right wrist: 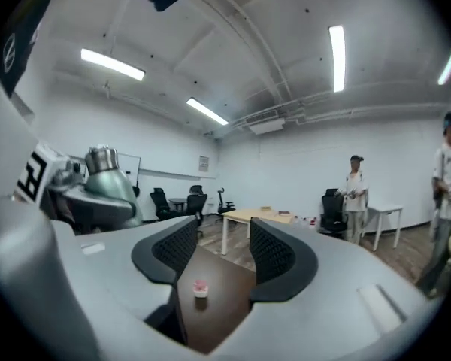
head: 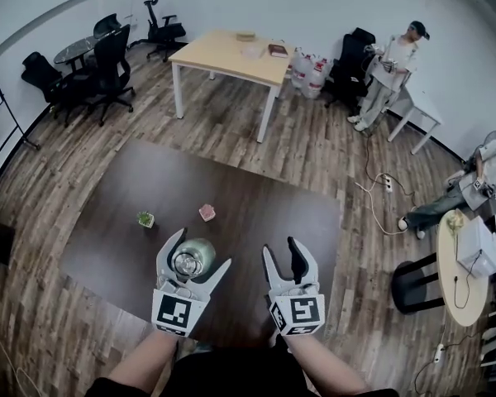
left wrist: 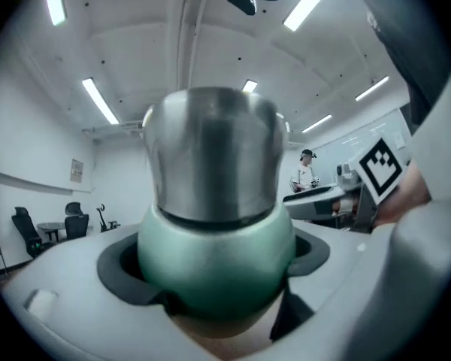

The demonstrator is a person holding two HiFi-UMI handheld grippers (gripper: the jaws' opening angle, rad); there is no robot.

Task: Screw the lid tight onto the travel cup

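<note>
The travel cup [head: 194,257] has a green rounded body and a steel upper part [left wrist: 210,153]. My left gripper [head: 202,248] is shut on the green body, which its dark pads [left wrist: 120,273] press from both sides, and it holds the cup above the dark table's [head: 256,213] near edge. In the right gripper view the cup [right wrist: 109,183] stands at the left in that gripper. My right gripper [head: 280,246] is beside it to the right, open, with nothing between its fingers [right wrist: 274,258]. I cannot tell whether the steel part is the lid.
A small green potted plant [head: 145,219] and a small pink thing [head: 207,212] sit on the dark table beyond the grippers. A wooden table [head: 231,56] and office chairs [head: 107,64] stand farther back. People [head: 393,69] are at the right side of the room.
</note>
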